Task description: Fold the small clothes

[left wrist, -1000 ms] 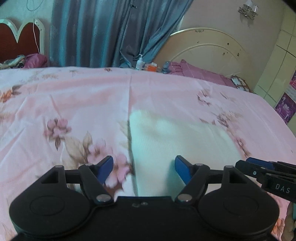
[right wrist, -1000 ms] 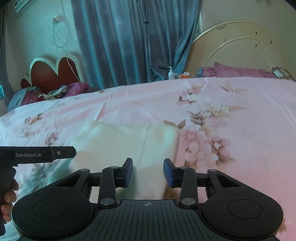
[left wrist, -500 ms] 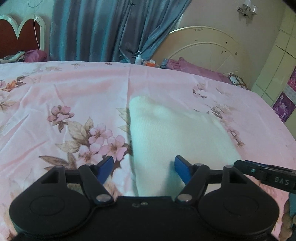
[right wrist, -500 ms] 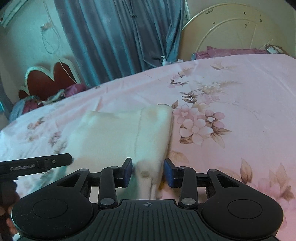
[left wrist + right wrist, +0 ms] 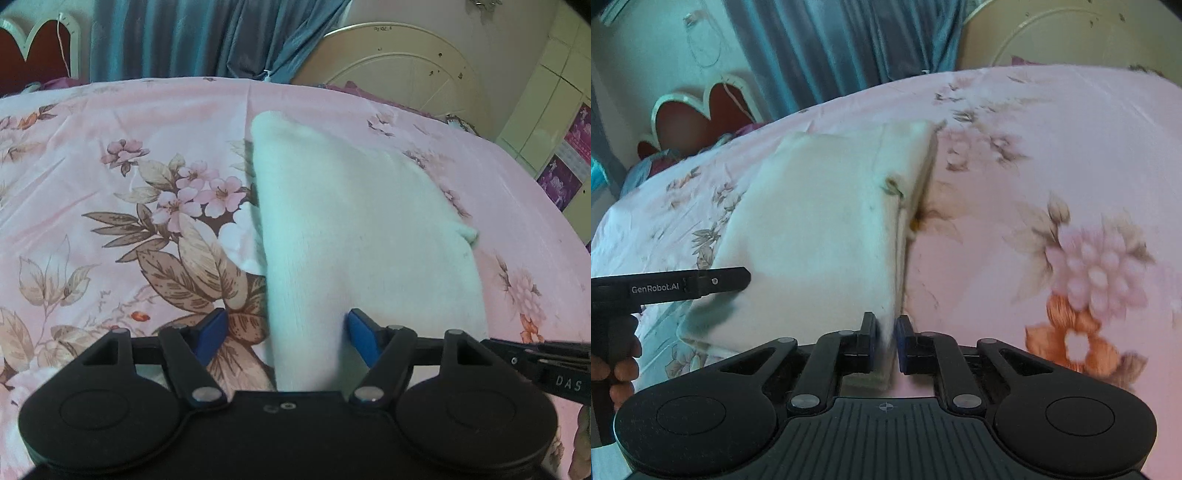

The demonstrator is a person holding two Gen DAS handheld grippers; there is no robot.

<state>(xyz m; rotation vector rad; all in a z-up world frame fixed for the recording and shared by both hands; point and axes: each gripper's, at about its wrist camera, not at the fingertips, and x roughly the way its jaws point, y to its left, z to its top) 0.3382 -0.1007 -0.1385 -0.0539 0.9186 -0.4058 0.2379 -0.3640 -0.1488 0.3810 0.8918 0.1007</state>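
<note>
Right claw (image 5: pixel 885 334): one; its two dark fingers are drawn in narrow and pinch the near right edge of the cloth, a thin strip of fabric showing between the pads.
Left claw (image 5: pixel 283 334): one; its two blue-tipped fingers stand wide apart, low over the cloth's near left edge. The fabric's edge runs up between the fingers, which do not close on it.
Left claw seen from the right wrist view: its black finger bar (image 5: pixel 701 282) reaches in from the left over the cloth's near left part, with the person's fingers (image 5: pixel 618 373) wrapped on its handle.
Right claw seen from the left wrist view: a dark bar (image 5: pixel 546 363) enters at the lower right, just beside the cloth's near right corner.
Cloth (image 5: pixel 827 229): one small pale cream piece, lying as a folded rectangle on the bed, long way running from the near edge toward the headboard end. A seam line runs down its right part; the right edge shows stacked layers.
Bed sheet (image 5: pixel 122 206): one, pink with printed flowers and brown leaves, covering the whole bed under the cloth.
Headboards: two in sight, one cream and round (image 5: pixel 406 62), one red heart-shaped (image 5: pixel 698 122).
Curtain (image 5: pixel 192 37): one blue-grey drape behind the bed's far edge.
</note>
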